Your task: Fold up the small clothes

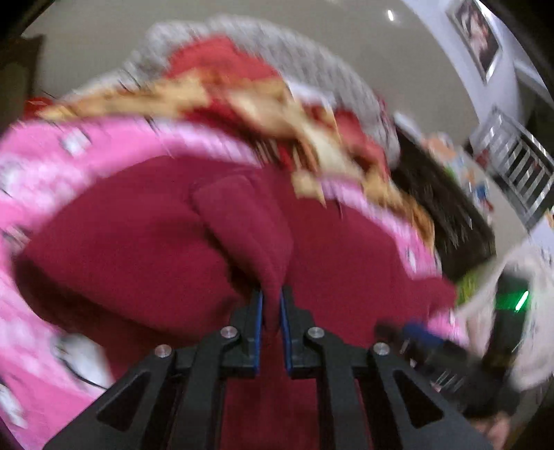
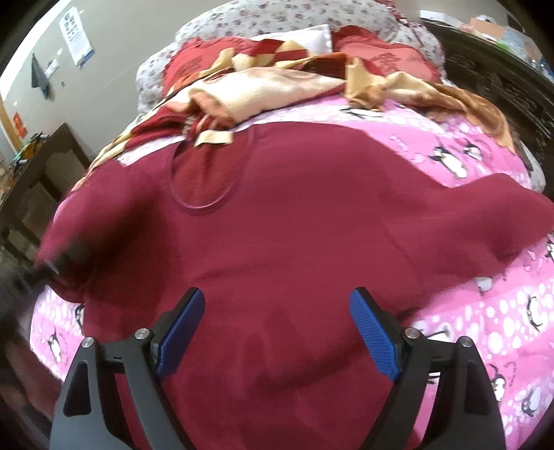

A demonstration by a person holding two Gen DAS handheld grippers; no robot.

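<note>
A dark red long-sleeved top (image 2: 294, 221) lies spread on a pink penguin-print quilt (image 2: 484, 311), neckline toward the far side. My right gripper (image 2: 275, 308) is open and empty, held just above the top's near hem. In the blurred left wrist view my left gripper (image 1: 271, 294) is shut on a fold of the dark red top (image 1: 242, 221), a sleeve-like flap lifted off the fabric. The left gripper also shows as a dark blur at the top's left sleeve in the right wrist view (image 2: 59, 259).
A red and cream blanket (image 2: 277, 79) lies crumpled beyond the top, with red cushions (image 2: 387, 55) and a floral pillow (image 2: 242, 17) behind. A dark wooden cabinet (image 2: 38, 180) stands left of the bed, and a dark headboard (image 2: 502, 69) is at right.
</note>
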